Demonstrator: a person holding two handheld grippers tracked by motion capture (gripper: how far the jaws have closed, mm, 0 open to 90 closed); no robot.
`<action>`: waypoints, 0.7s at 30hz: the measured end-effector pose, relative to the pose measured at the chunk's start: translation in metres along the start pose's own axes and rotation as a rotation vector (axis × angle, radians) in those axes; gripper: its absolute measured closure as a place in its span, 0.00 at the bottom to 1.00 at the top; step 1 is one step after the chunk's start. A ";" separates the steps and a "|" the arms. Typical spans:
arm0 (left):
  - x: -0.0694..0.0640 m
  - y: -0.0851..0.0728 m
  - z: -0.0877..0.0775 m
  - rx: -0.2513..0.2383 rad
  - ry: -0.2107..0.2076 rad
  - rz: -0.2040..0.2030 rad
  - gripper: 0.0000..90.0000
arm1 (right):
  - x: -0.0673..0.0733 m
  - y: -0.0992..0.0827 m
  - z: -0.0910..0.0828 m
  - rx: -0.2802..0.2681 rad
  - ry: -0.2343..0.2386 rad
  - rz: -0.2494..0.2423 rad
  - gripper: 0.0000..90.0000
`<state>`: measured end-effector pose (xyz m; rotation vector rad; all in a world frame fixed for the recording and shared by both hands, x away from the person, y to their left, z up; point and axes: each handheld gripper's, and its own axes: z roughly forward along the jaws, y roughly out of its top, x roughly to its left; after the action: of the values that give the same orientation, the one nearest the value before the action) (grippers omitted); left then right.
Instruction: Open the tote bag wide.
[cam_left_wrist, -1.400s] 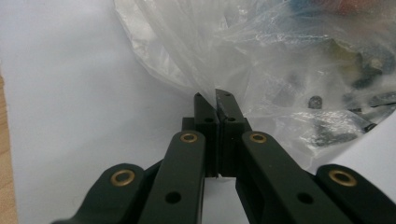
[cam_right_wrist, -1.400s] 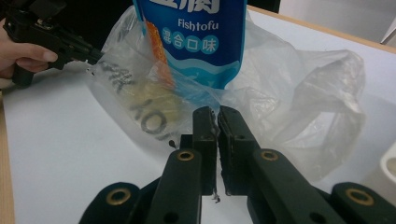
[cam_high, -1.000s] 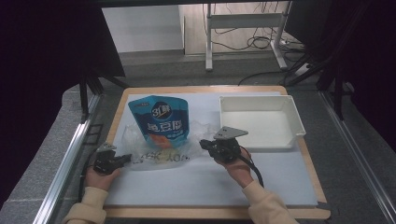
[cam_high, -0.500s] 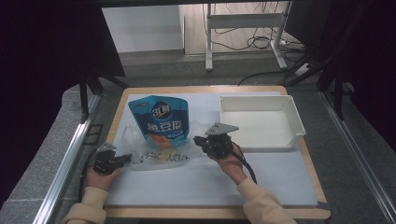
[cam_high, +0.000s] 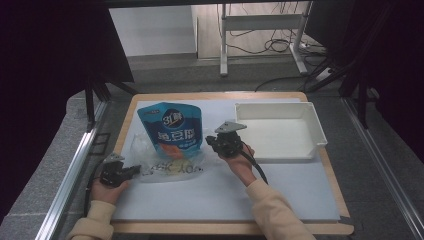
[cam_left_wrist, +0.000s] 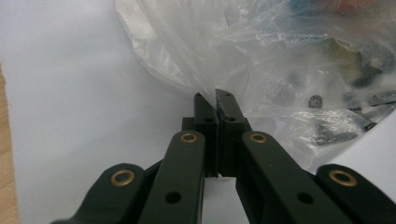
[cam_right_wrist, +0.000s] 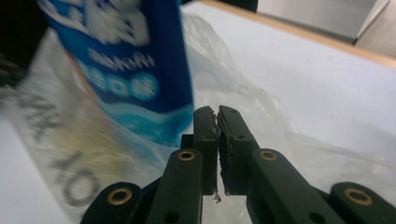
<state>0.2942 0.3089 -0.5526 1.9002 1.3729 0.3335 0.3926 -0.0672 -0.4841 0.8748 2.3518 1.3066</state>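
Blue pouch (cam_high: 171, 131) sits partly inside clear bag (cam_high: 167, 165) on the worktop (cam_high: 280, 187), top sticking out. Left claw (cam_high: 134, 170) clenched on bag's edge; right claw (cam_high: 211, 140) clenched on bag's other side. Bagging looks about half done; tray (cam_high: 314, 120) unused.

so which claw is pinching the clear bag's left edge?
The left claw, jaws shut on the clear plastic bag at its left edge. The right claw sits shut beside the blue pouch.

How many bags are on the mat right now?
2: a blue pouch at the mat's middle left, lying partly inside a clear plastic bag that spreads toward the person. Anything more inside the clear bag can't be told.
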 end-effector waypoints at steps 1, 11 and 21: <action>0.000 0.000 0.000 0.000 0.000 0.000 0.99 | 0.000 0.000 0.000 0.000 0.000 0.000 0.95; 0.000 0.000 0.000 0.000 0.000 0.000 0.99 | 0.008 -0.017 0.018 0.101 0.021 -0.011 0.95; 0.000 0.000 0.000 0.001 0.000 0.003 0.99 | 0.011 -0.026 0.027 0.157 0.041 -0.002 0.95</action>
<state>0.2940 0.3091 -0.5524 1.9032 1.3710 0.3343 0.3895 -0.0526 -0.5202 0.8980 2.5136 1.1621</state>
